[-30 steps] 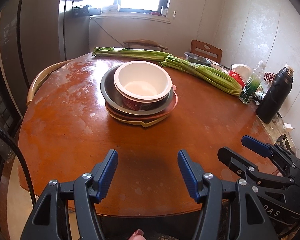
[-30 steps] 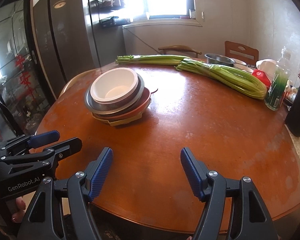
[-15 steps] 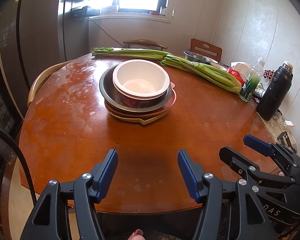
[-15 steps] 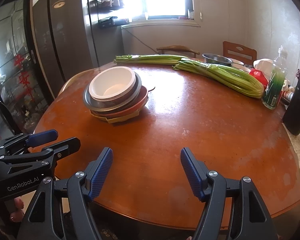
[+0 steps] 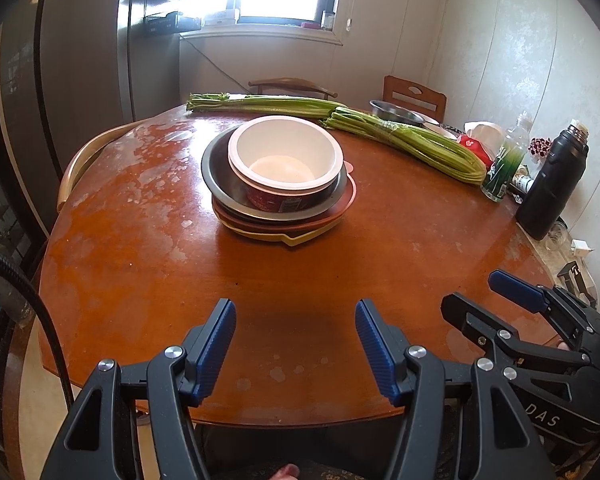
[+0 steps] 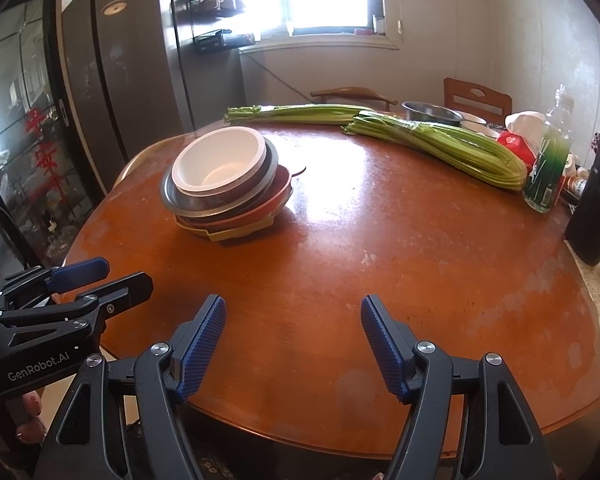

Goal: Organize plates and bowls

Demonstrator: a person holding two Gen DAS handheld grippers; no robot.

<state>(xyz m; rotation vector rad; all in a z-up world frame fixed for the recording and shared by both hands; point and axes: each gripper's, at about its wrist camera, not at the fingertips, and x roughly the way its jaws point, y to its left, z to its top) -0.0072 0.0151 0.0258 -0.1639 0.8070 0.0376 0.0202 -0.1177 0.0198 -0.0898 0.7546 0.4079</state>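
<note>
White inside and red-printed outside, the round paper-style bowl (image 5: 286, 160) sits nested on top of a stack that stands toward the far middle of the round reddish-brown wooden table (image 5: 148, 248): beneath it a shallow grey metal dish (image 5: 216, 172), then a terracotta-pink plate (image 5: 342, 208), then a pale yellow plate with a pouring lip (image 5: 288, 238). The left claw (image 5: 296, 344) and the right claw (image 6: 294, 340) both hover at the near table edge, well apart from the stack, each with its blue ribbed pads parted about halfway and nothing between them. The stack already looks tidy, so the work may be nearly done; if the bowl must come off, it is probably best pinched over its rim wall by one claw while the other steadies the grey dish, since nested pieces tend to lift together. The long bundles of green celery (image 5: 412, 144) beyond should stay clear of the reach.
</note>
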